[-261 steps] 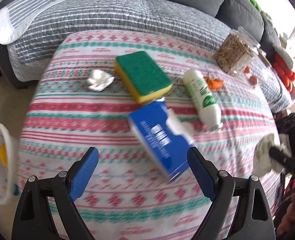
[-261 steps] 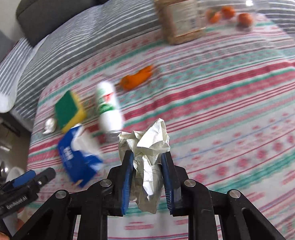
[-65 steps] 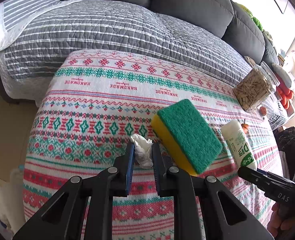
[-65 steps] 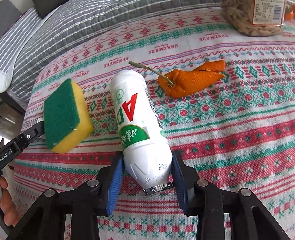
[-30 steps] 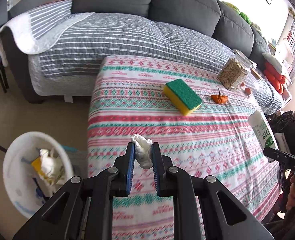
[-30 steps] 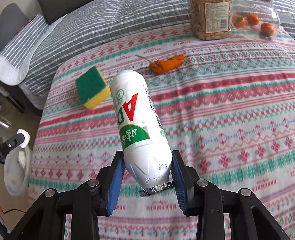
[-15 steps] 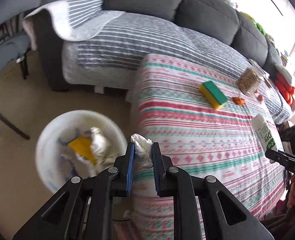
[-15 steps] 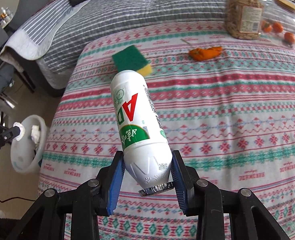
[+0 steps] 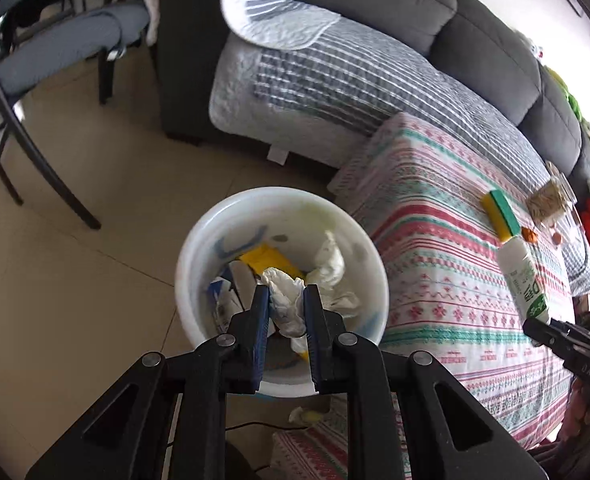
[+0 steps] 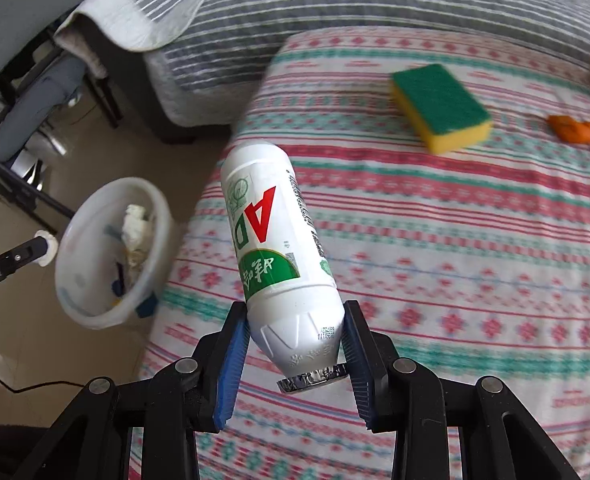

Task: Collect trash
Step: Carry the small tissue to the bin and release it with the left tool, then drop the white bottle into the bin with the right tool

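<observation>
Floor bin (image 9: 199, 240) — pinched tissue (image 9: 285, 300) above

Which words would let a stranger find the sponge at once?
Start at the table with the red and green patterned cloth beside the grey sofa. Toward its far end lies the sponge, flat on the cloth near an orange peel. It is the only block there: green on top, yellow below.

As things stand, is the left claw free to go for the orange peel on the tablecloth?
Probably not: the left claw is shut on a crumpled tissue over the white bin, and the orange peel lies far across the table beyond the sponge.
</observation>
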`<state>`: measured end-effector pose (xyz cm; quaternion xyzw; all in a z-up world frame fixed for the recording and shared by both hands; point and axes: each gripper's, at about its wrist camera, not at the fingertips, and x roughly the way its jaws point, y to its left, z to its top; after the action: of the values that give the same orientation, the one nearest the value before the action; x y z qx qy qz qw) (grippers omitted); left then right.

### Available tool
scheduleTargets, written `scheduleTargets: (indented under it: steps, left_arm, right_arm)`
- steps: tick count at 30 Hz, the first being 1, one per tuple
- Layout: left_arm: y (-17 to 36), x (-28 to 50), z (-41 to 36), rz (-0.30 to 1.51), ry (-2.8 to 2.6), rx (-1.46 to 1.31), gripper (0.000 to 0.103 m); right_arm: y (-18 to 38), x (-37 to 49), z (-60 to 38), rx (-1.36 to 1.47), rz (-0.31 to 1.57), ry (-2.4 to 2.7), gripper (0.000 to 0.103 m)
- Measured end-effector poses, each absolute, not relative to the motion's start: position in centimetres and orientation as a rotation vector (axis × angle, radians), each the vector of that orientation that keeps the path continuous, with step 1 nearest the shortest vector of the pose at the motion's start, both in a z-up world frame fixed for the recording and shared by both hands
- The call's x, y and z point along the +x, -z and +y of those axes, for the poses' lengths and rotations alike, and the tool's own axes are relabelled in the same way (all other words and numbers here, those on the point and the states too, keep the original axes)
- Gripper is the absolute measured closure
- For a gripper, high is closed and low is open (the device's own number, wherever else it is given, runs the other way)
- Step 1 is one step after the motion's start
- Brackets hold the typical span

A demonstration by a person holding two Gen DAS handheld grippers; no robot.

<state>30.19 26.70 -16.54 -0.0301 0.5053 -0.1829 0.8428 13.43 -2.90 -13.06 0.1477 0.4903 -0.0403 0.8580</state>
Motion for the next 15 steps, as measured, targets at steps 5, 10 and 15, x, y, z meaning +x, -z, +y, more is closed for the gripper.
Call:
scheduleTargets:
  steps: [5, 10, 15]
  left_arm:
    - [16.7, 30.8, 27.9, 1.069, 0.34, -0.082, 0.043]
    - [16.5, 30.4, 29.2, 1.068, 0.223, -0.014, 0.017]
    - [16.8, 29.9, 30.9, 1.071, 0.142, 0.057, 0.014]
  right_arm:
    - [13.9, 16.3, 1.2, 0.275, 1.043, 0.011, 0.062]
    - [14.6, 18.3, 4.3, 0.251, 1.055, -0.048, 0.062]
    - [15.8, 20.8, 7.1, 0.228, 1.076, -0.092, 0.062]
